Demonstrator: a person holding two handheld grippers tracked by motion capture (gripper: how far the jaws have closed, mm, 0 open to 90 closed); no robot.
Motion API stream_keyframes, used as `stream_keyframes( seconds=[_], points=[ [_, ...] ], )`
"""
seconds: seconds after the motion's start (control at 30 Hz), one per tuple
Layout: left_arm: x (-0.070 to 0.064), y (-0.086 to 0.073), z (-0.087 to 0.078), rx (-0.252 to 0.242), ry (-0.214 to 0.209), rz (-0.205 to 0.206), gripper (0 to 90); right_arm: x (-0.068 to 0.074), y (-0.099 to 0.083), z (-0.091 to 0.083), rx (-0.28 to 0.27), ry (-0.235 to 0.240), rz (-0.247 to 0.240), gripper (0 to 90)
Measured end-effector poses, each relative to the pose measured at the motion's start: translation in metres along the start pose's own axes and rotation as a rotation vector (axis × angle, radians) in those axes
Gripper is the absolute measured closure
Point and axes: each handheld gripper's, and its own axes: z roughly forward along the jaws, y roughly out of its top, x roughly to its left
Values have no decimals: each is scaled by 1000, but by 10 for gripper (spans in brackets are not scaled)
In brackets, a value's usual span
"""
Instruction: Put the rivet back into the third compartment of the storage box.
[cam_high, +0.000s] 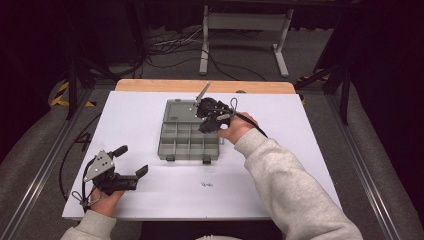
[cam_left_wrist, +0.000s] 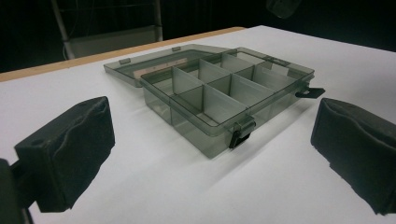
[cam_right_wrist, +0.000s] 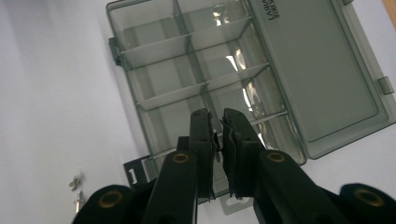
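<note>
A grey see-through compartment box (cam_high: 189, 140) lies open in the middle of the white table, its lid (cam_high: 181, 110) flat behind it. My right gripper (cam_high: 209, 120) hovers over the box's back right compartments. Seen from the right gripper view, its jaws (cam_right_wrist: 217, 116) are nearly together, pinching a small metal piece (cam_right_wrist: 217, 142) above the box (cam_right_wrist: 187, 93). My left gripper (cam_high: 131, 161) rests open near the table's front left. In the left gripper view its wide-apart pads (cam_left_wrist: 70, 149) frame the box (cam_left_wrist: 224, 88), with nothing between them.
Two small screws (cam_right_wrist: 77, 191) lie on the table next to the box's black front latch (cam_right_wrist: 135, 175); they show as tiny marks (cam_high: 206, 184) in front of the box. Bare white table surrounds the box. A wooden edge (cam_high: 200, 86) runs along the back.
</note>
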Motion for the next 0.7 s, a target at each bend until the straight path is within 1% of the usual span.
stream_keyframes(
  seconds=[0.03, 0.17, 0.27, 0.3, 0.37, 0.43, 0.53, 0.7],
  points=[
    [0, 0, 0, 0, 0, 0, 2, 0, 0, 0, 0, 0, 0, 824],
    [0, 0, 0, 7, -4, 0, 2, -11, 4, 6, 0, -17, 24, 824],
    [0, 0, 0, 7, -7, 4, 2, -16, 6, 10, -1, -24, 27, 824],
    [0, 0, 0, 4, -5, 3, 2, -20, 8, 12, -2, -27, 39, 824],
    [0, 0, 0, 6, -4, 4, 2, -21, 8, 13, -4, -27, 45, 824],
    [1, 0, 0, 7, -4, 4, 2, -28, 9, 16, -11, -33, 56, 824],
    [1, 0, 0, 9, -7, 3, 2, -32, 10, 20, -16, -41, 66, 824],
    [0, 0, 1, 8, -8, 7, 2, -37, 9, 32, 3, -50, 73, 824]
  ],
)
